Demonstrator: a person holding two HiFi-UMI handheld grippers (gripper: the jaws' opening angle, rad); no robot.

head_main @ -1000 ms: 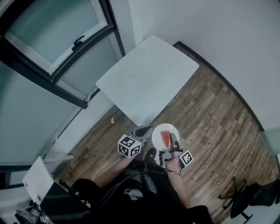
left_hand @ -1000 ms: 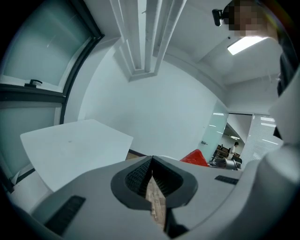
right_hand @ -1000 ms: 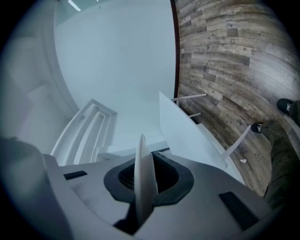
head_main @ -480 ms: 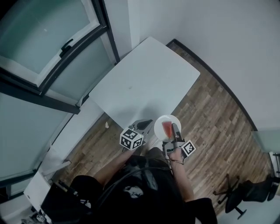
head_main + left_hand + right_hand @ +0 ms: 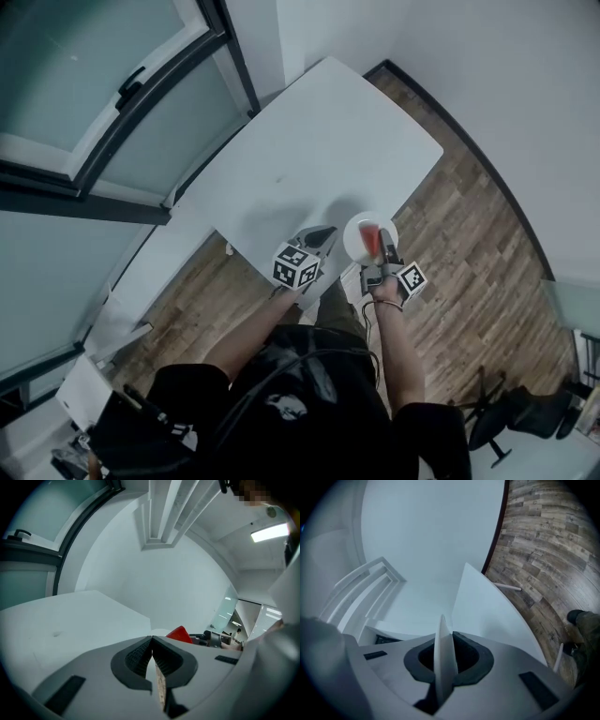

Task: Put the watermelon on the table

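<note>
A red watermelon slice (image 5: 373,240) lies on a small white plate (image 5: 359,234). My right gripper (image 5: 382,255) is shut on the plate's near rim and holds it over the near edge of the white table (image 5: 319,155). In the right gripper view the plate (image 5: 443,656) stands edge-on between the pads, and my right gripper (image 5: 444,645) points along the table (image 5: 487,613). My left gripper (image 5: 322,236) hovers just left of the plate, shut and empty. The left gripper view shows that gripper (image 5: 152,643) with jaws together, the watermelon (image 5: 180,633) beyond them at right, and the table (image 5: 70,620) at left.
A big window with dark frames (image 5: 103,122) runs along the left, and white walls meet behind the table. Wood floor (image 5: 469,253) lies to the right, edged by a dark baseboard. A black office chair (image 5: 511,412) stands at lower right. The person's shoe (image 5: 583,620) shows on the floor.
Both grippers have moved forward to the table. The plate with the watermelon, earlier over the floor, now hangs over the table's near edge. The left gripper kept beside it.
</note>
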